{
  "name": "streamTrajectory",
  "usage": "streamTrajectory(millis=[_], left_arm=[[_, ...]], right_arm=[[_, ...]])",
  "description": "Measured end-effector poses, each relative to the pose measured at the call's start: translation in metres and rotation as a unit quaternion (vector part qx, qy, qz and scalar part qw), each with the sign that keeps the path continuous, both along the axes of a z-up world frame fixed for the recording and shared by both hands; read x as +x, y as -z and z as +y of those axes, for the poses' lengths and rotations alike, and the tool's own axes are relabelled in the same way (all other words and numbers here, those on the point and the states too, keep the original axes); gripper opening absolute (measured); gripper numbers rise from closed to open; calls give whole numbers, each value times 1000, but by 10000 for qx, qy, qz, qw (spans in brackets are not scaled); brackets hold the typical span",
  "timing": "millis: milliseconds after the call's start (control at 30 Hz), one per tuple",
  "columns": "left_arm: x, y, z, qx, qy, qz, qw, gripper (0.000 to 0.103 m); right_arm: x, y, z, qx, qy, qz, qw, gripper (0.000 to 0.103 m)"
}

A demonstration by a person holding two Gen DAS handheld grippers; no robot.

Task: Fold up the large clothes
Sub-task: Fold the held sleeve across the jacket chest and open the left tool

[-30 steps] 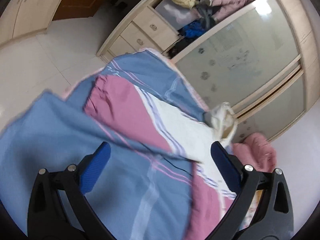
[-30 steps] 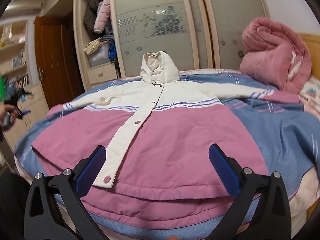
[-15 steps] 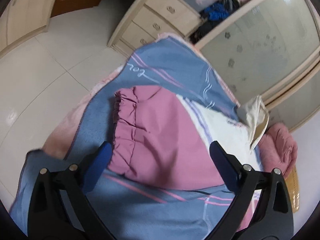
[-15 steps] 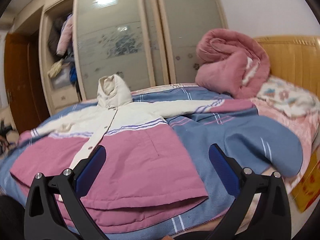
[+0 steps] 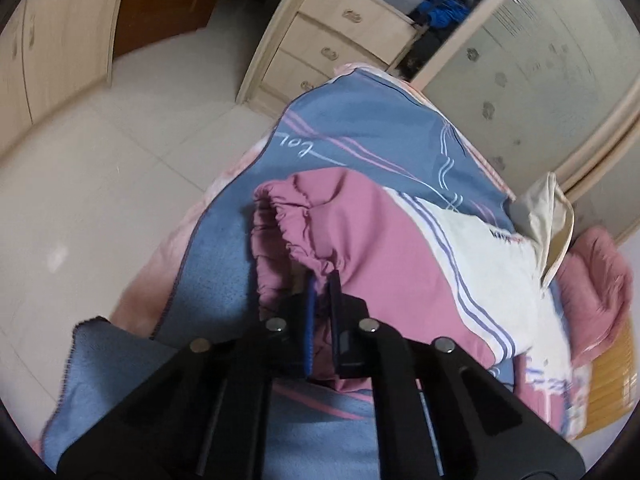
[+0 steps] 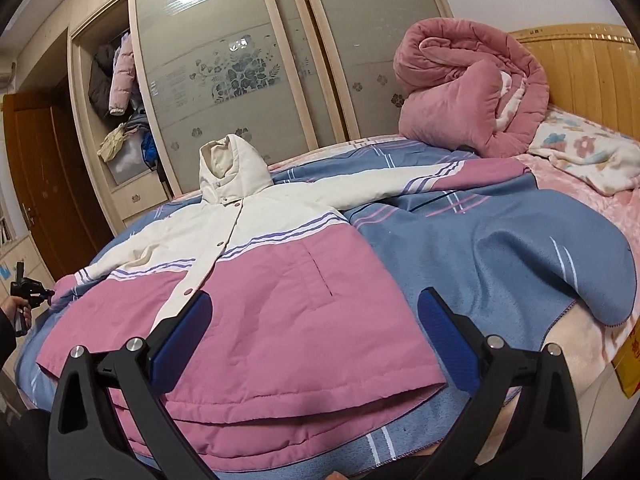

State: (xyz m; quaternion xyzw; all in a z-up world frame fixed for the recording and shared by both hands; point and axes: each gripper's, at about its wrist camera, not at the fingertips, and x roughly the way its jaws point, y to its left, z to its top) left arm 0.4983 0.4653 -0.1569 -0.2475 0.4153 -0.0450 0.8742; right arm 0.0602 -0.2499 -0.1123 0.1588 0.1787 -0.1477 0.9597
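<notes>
A big puffy jacket, pink at the bottom and cream at the top with a hood [image 6: 256,280], lies flat and face up on a blue blanket with pink and white stripes [image 6: 492,248] that covers the bed. Its two sleeves are spread out to the sides.

On the left side of the bed, the left gripper [image 5: 322,280] has its two fingers pressed close together on the pink gathered cuff of the jacket's left-hand sleeve [image 5: 304,232]. The cuff cloth is pinched between them. Past that sleeve there is pale tiled floor [image 5: 100,168], and farther off a light wooden set of drawers [image 5: 324,52] with clothes piled above it.

In the middle, the cream hood [image 6: 230,170] stands up at the far end of the jacket, in front of tall sliding wardrobe doors with frosted glass and flower prints [image 6: 224,68].

Near the front, the right gripper [image 6: 316,332] hangs just above the pink bottom edge of the jacket. Its blue-padded fingers [image 6: 448,340] are wide apart and hold nothing.

On the right, the other sleeve reaches far across the blanket. Beyond it a rolled-up fluffy pink quilt [image 6: 468,84] sits by the yellow wooden headboard [image 6: 580,64], next to a white flowery pillow [image 6: 580,152].
</notes>
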Motion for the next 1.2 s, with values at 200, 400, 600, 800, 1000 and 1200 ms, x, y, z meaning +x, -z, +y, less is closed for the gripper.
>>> streamTrajectory(millis=[200,400,600,800,1000,1200], left_arm=[[-8,-54,-25,237,-31,-378,9990,4],[-5,-137,-130,1588,498,-778,9830,4],[4,-177,-288,1876,1580,-1101,9632,3],[27,-130,-442,1839,2268,-840,9527,0],[45,-19,-528,1724,2567,59,9510,28],[-43,-36,-518,1206,2346,-615,9626,86]], right_arm=[[-6,-1,-2,85,-65,-151,9998,102],[-13,-3,-6,217,-138,-354,9990,102],[-19,-4,-12,347,-188,-512,9979,102],[-23,-5,-14,429,-231,-600,9970,102],[-23,-6,-17,492,-261,-610,9966,102],[-20,-6,-19,502,-293,-575,9967,102]])
